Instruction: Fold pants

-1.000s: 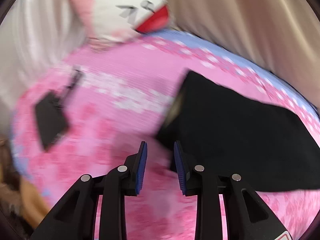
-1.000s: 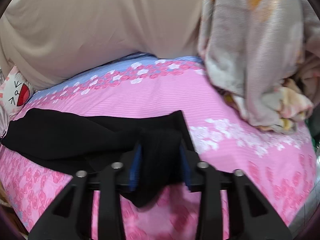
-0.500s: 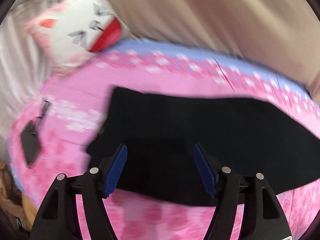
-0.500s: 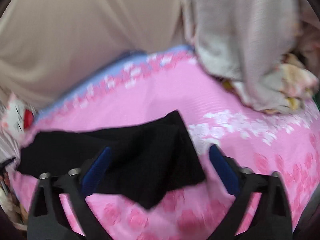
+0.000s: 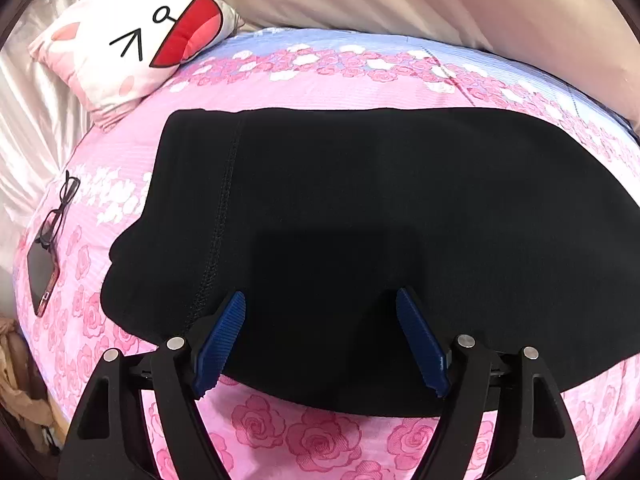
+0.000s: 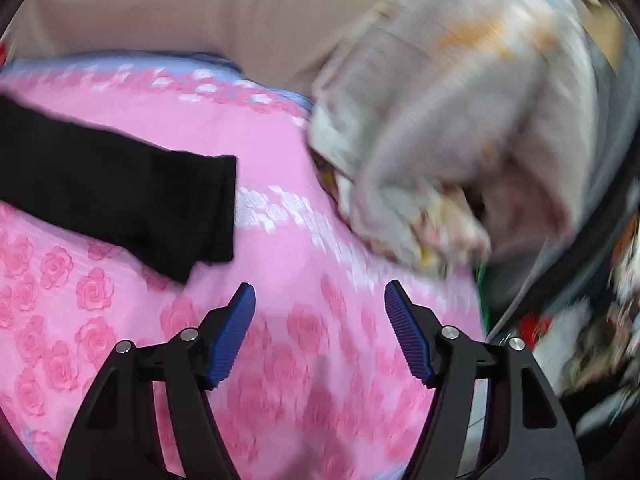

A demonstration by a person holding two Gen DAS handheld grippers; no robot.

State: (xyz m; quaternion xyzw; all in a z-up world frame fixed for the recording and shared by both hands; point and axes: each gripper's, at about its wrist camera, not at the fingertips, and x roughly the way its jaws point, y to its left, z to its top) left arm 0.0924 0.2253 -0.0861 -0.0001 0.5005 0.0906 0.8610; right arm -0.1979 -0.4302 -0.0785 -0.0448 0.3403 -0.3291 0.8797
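Spreading wider at this moment, the left gripper [image 5: 320, 336] hangs over the near edge of the pants [image 5: 360, 220] with its ribbed blue pads [image 5: 220, 340] apart and clear of the cloth; black fabric shows in the gap beneath them, but nothing is pinched. The right gripper [image 6: 320, 332] is opening too, and between its pads [image 6: 232, 336] there is only bedsheet [image 6: 304, 240]; the cuff end of the pants [image 6: 120, 196] lies up and to its left, well apart from the jaws.

Both tools look to have nothing to hold because the garment is laid out flat, and a flat lay is what a next fold needs. I judge the pants to be folded lengthwise, one leg on the other: in the left view they form a single broad dark slab with a stitched seam [image 5: 220, 208] running down the left part, and in the right view they end in one squared cuff with a small flap poking out below it.

The fabric is matte, thick-looking and black, with soft rounded edges and hardly a wrinkle. Under it, the sheet is pink with printed roses, a band of white flowers and a pale blue border. A white cushion [image 5: 128, 36] with a drawn face sits at the far left corner. Glasses [image 5: 60, 208] and a phone [image 5: 40, 276] lie near the left edge, clear of the work. A crumpled grey blanket [image 6: 460, 120] is heaped at the right, blurred.
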